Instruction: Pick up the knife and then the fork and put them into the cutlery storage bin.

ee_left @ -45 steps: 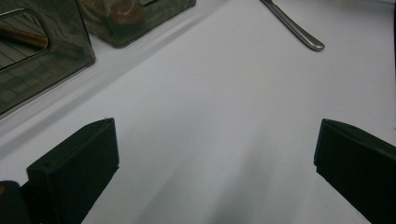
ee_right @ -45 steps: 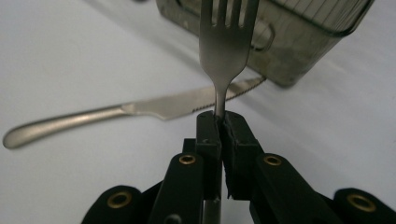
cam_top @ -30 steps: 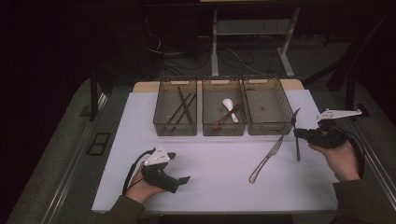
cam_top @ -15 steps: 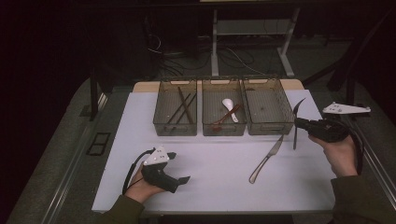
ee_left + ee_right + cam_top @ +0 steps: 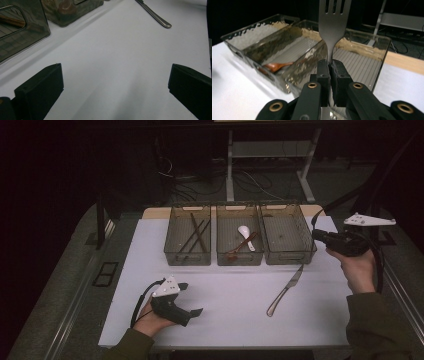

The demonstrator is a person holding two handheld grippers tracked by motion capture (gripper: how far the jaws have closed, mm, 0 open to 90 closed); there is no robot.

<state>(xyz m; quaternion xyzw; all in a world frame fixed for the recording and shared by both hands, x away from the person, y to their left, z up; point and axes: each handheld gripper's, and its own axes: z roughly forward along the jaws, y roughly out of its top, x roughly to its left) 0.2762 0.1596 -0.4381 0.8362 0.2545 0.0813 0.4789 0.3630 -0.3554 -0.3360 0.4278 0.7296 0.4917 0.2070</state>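
Right gripper point(image 5: 329, 75) clamps a silver metal fork point(image 5: 333, 22) near the table's right edge; left gripper point(image 5: 112, 82) gapes wide over bare white tabletop point(image 5: 112, 50)

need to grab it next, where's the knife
In the high view the knife lies flat on the white table, right of centre, just in front of the rightmost bin.

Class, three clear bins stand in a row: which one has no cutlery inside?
The right-hand bin, nearest the right gripper. The left bin holds chopsticks, the middle bin spoons.
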